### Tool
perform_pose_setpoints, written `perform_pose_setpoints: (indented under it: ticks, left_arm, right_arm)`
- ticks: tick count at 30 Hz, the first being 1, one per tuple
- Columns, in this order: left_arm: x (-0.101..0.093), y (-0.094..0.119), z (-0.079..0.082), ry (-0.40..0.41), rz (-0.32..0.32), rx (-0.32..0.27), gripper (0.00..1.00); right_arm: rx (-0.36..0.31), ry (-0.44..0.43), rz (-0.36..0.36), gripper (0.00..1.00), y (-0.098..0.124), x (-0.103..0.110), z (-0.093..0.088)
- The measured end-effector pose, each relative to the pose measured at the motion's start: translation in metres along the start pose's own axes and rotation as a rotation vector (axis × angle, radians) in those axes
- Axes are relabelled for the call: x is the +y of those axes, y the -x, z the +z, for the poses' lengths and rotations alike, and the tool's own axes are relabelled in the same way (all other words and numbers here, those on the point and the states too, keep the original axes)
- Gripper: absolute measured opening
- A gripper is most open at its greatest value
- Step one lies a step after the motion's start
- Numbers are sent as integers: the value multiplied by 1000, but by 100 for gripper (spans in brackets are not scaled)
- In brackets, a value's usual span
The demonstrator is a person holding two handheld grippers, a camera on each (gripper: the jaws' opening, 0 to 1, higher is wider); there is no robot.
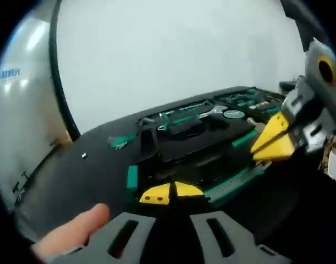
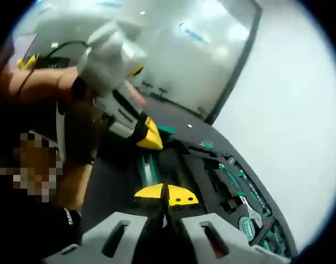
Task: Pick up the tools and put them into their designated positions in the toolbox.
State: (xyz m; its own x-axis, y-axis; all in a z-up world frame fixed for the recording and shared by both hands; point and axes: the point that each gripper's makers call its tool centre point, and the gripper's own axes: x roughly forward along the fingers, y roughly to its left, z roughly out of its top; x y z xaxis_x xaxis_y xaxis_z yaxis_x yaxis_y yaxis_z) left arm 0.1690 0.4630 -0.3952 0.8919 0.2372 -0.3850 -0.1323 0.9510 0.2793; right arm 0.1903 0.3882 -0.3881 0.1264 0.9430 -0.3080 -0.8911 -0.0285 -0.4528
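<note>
An open black toolbox (image 1: 211, 137) lies on a dark table, with green-handled tools (image 1: 184, 118) in its slots. In the left gripper view my left gripper (image 1: 170, 193) hangs over the box's near edge, its yellow tips pressed together with nothing between them. My right gripper (image 1: 273, 142) comes in from the right above the box, tips also together. In the right gripper view my right gripper (image 2: 166, 195) is shut over the toolbox (image 2: 211, 170), and the left gripper (image 2: 149, 136) hovers ahead of it. A small green tool (image 1: 119, 142) lies loose on the table beyond the box.
The dark table (image 1: 74, 176) stretches left of the box, carrying a tiny white piece (image 1: 84, 155). A thumb (image 1: 74, 231) rests by my left gripper. A person's arm (image 2: 41, 88) fills the left of the right gripper view. A white wall and glass partition (image 2: 200, 49) stand behind.
</note>
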Motion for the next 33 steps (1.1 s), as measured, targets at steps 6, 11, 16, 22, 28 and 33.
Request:
perform_pose_setpoints:
  ticks: [6,11,16,22,28,33]
  left_arm:
    - [7,-7,5,-79,31,2,0]
    - [52,12,43,7,175,-193,12]
    - [135,-30,67,73,258,-210,26]
    - [157,-122,43,-191,219,-5,23]
    - [137,-172,18,-298,127,241,23]
    - [136,-198,15,-501,92,323,17]
  right_arm:
    - [43,-53,90,0,2,-8,-7]
    - [-201,-54,-236,3,101,-115,-2]
    - [-178,-50,-650,8,228,-227,-66]
    - [-197,-258,-898,7,321,-282,-147]
    - [-139,-327,-998,7,339,-280,-190]
    - [-70,-168,-900,7,306,-268,-175]
